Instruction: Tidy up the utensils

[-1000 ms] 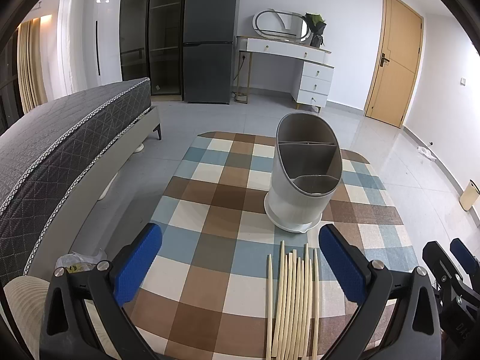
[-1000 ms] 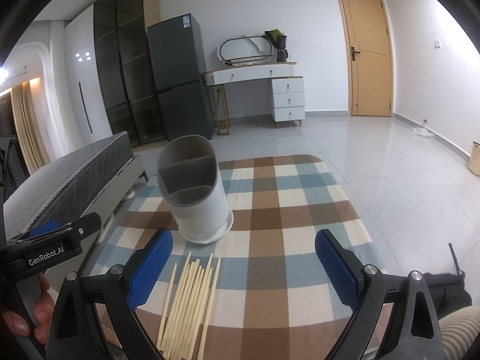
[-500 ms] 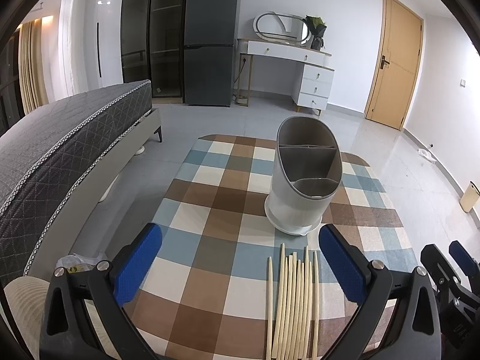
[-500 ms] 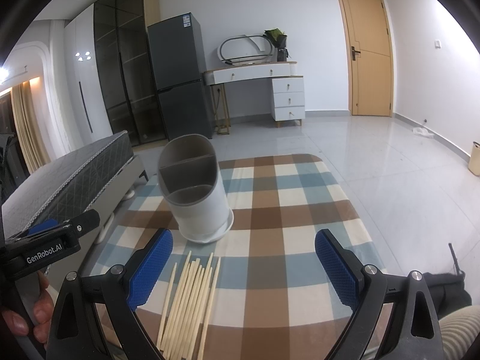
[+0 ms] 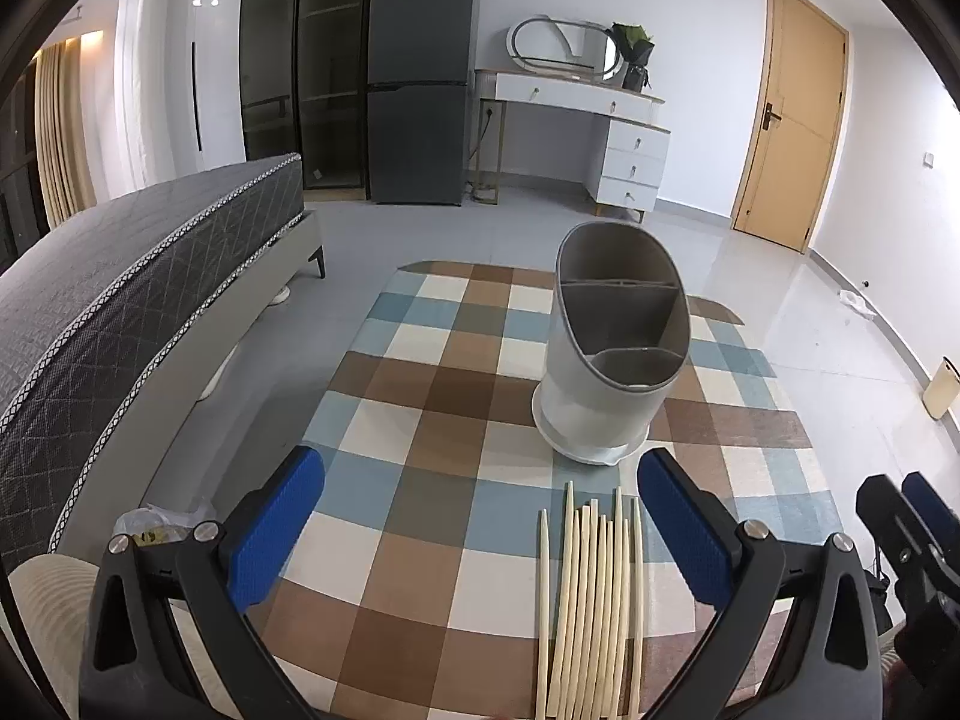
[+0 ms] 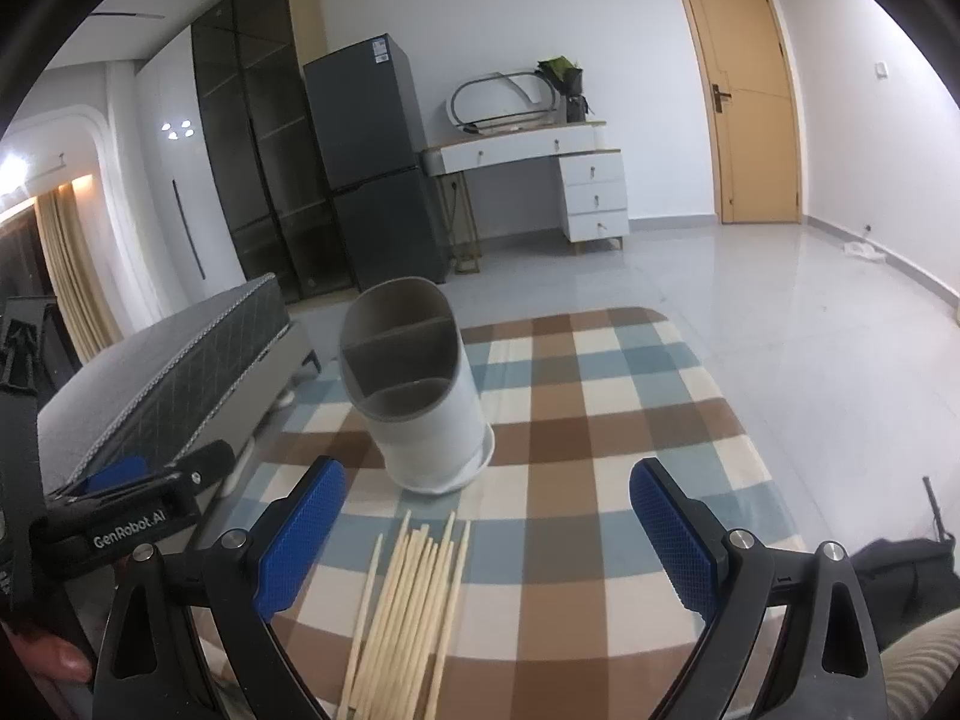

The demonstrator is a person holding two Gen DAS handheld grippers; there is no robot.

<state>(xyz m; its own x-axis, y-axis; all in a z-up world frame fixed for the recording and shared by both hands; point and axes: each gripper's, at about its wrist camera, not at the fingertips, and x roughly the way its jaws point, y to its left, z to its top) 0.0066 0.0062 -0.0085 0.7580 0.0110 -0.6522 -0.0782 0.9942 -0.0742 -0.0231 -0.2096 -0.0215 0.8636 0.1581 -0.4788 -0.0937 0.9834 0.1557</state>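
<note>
Left wrist view puts your chopsticks (image 5: 591, 606) in a loose bundle on the near part of the checked tablecloth (image 5: 420, 420), tips pointing toward the utensil holder (image 5: 612, 354), which stands upright just beyond them with its three compartments showing nothing inside. Your left gripper (image 5: 480, 522) hovers above the cloth with its blue pads (image 5: 273, 525) spread wide and nothing between them; the bundle lies beneath the right-hand pad. From the right wrist view, the same chopsticks (image 6: 408, 606) fan out below your right gripper (image 6: 486, 534), whose jaws also stand wide apart and hold nothing, and the holder (image 6: 420, 402) sits ahead, slightly left. Your left gripper shows at that frame's left edge. Beyond the table you have a grey bed (image 5: 120, 312) to the left, a dark fridge (image 5: 420, 78) and a white dresser (image 5: 606, 138) by the far wall.
</note>
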